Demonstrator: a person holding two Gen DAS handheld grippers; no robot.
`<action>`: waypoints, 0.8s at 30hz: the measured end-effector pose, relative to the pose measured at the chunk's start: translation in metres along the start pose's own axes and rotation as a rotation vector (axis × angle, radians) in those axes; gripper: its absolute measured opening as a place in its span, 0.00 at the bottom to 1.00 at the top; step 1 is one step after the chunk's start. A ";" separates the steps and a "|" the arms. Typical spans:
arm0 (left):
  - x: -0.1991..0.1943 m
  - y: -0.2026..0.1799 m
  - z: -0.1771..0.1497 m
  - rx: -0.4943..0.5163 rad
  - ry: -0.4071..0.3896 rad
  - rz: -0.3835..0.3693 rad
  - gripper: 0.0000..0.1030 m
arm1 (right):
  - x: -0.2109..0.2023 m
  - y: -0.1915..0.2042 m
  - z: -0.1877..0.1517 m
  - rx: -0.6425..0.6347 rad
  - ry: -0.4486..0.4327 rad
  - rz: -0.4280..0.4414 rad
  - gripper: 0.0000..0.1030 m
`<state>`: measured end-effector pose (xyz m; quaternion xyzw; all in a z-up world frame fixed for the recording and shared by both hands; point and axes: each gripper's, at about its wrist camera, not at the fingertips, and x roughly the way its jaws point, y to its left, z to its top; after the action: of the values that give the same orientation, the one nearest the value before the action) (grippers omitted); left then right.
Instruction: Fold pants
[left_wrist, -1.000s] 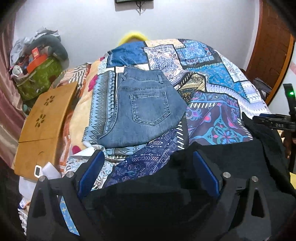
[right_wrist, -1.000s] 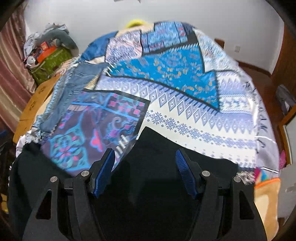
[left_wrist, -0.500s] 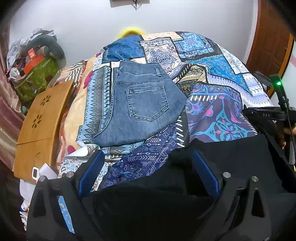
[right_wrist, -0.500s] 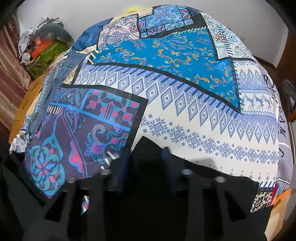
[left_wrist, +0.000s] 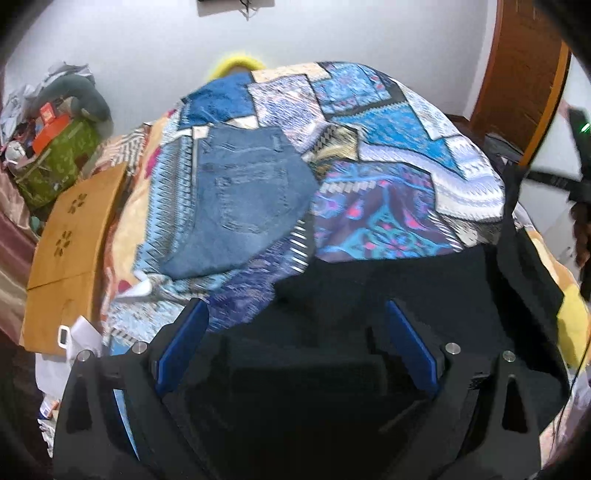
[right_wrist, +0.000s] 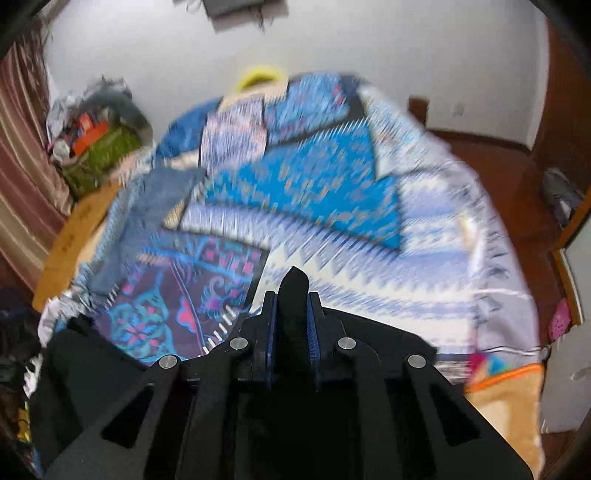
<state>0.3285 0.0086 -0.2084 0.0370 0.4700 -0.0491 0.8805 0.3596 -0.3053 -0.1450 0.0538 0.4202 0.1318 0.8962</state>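
Note:
Black pants (left_wrist: 388, 295) lie across the near edge of the patterned bedspread (left_wrist: 369, 147). My left gripper (left_wrist: 295, 343) is open, its blue pads (left_wrist: 181, 343) on either side of the black cloth below it. My right gripper (right_wrist: 291, 314) is shut on the black pants (right_wrist: 291, 291), a fold of cloth pinched between the pads and sticking up past them. The black cloth runs left from it (right_wrist: 92, 354). The right gripper also shows at the right edge of the left wrist view (left_wrist: 576, 173).
Folded blue jeans (left_wrist: 243, 199) lie on the bedspread further back, left of centre. A wooden board (left_wrist: 70, 236) leans at the bed's left side. Bags and clutter (left_wrist: 51, 147) sit in the far left corner. A wooden door (left_wrist: 524, 74) stands at right.
My right gripper closed from open onto a fold of the black pants and has lifted, with motion blur. My left gripper stayed open and moved slightly.

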 end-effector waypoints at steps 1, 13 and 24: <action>0.001 -0.007 -0.001 0.002 0.016 -0.007 0.94 | -0.013 -0.005 0.003 0.006 -0.019 -0.001 0.13; 0.008 -0.092 -0.035 0.136 0.121 -0.014 0.95 | -0.103 -0.052 -0.029 0.011 -0.142 -0.066 0.13; 0.003 -0.105 -0.057 0.149 0.082 0.019 0.96 | -0.051 -0.104 -0.137 0.114 0.103 -0.112 0.13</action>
<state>0.2709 -0.0894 -0.2443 0.1088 0.5004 -0.0742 0.8557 0.2425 -0.4210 -0.2166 0.0744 0.4748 0.0600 0.8749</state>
